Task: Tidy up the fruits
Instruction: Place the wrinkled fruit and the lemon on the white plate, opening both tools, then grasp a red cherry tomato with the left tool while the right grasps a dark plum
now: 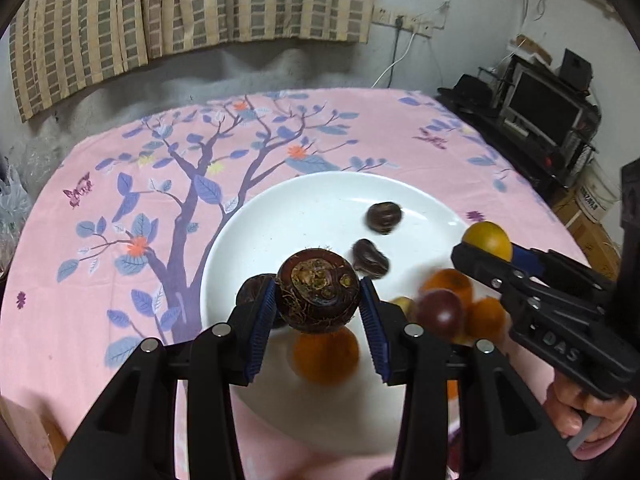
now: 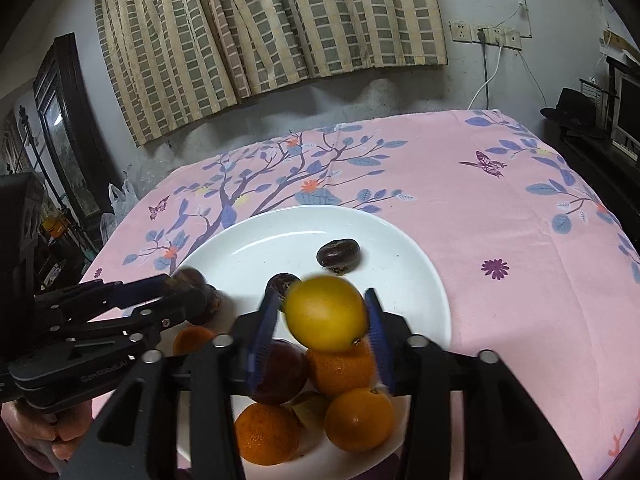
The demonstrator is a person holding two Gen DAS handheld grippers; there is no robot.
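Note:
A white plate (image 1: 304, 188) lies on the pink flowered cloth (image 1: 120, 152). My left gripper (image 1: 318, 284) is shut on a dark brown water chestnut (image 1: 318, 292), held above the plate's near side. Two more chestnuts (image 1: 384, 218) (image 1: 370, 258) lie on the plate. In the right wrist view my right gripper (image 2: 323, 294) stands around a yellow round fruit (image 2: 326, 312). A slim gap shows at the left pad (image 2: 266, 328), so the pads are not pressing. Below the fruit are three oranges (image 2: 358, 418) and a purple plum (image 2: 280, 372), heaped on the plate's (image 2: 280, 232) near edge.
The table's far half is bare cloth up to a grey wall with a checked curtain (image 2: 260, 20). Dark shelving with a screen (image 1: 544, 116) stands off the right side. A dark framed cabinet (image 2: 60, 120) and plastic bags stand off the left side. A hand (image 1: 588, 420) grips the right tool.

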